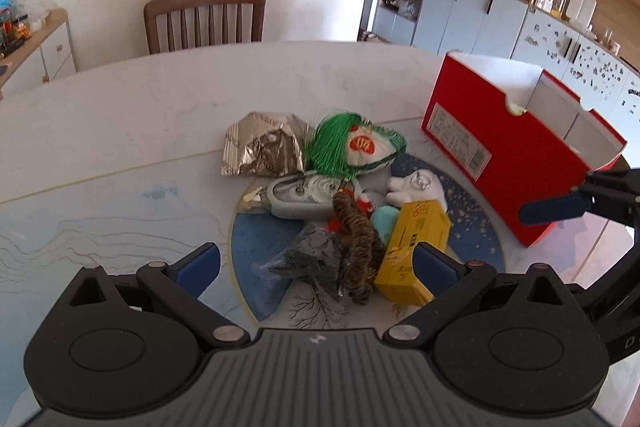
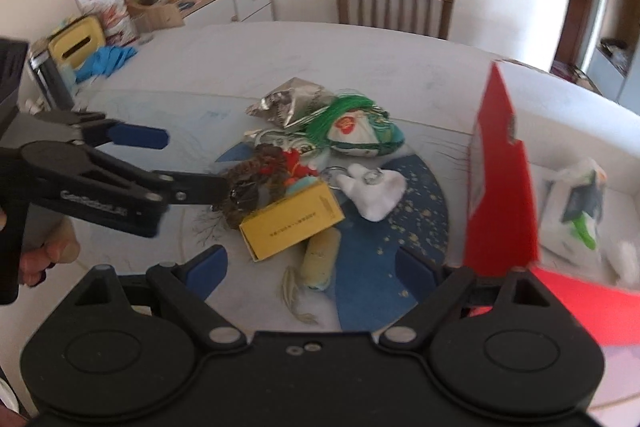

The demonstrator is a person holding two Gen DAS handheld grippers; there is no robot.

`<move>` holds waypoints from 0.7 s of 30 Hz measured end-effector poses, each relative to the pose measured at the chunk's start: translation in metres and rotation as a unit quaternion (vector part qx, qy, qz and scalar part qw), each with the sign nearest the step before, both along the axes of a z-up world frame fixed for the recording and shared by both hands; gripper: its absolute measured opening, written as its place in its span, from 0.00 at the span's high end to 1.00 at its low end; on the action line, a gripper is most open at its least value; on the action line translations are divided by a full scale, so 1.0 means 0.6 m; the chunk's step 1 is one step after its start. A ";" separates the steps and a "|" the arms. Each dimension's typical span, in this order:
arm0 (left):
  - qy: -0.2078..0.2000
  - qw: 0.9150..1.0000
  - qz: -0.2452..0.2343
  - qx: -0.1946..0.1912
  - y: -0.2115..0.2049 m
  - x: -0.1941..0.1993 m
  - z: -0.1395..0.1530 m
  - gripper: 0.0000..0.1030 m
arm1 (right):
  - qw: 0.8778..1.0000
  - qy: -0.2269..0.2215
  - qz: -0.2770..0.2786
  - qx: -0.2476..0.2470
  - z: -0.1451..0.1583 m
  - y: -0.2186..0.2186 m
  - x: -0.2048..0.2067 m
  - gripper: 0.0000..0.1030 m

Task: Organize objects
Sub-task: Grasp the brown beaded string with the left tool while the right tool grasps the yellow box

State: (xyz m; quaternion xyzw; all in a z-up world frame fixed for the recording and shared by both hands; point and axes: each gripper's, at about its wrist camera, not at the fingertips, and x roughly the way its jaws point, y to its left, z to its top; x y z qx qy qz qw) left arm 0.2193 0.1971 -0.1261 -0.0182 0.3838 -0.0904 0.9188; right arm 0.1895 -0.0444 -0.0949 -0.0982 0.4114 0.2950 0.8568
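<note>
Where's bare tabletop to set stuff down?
Free: table between the chair and the foil bag, and left of the pile. Crowded: from the green tassel to the yellow box, beside the red box.

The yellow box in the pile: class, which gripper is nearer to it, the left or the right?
Left. The left gripper hangs open right over the yellow box, one finger beside it. The right gripper, also open, sits further back, by the red box.
</note>
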 end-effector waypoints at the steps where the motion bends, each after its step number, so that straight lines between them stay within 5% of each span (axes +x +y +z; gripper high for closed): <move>1: 0.002 1.000 0.001 0.000 0.002 0.002 -0.004 0.00 | 1.000 -0.001 0.006 -0.002 -0.002 0.004 0.003 0.13; 10: -0.014 1.000 -0.001 -0.009 0.010 -0.001 0.002 0.05 | 0.999 -0.003 0.039 -0.027 -0.024 0.032 0.025 0.13; 21: -0.019 0.999 -0.040 0.001 -0.021 0.019 0.013 0.45 | 0.997 -0.012 0.062 -0.036 -0.040 0.053 0.045 0.14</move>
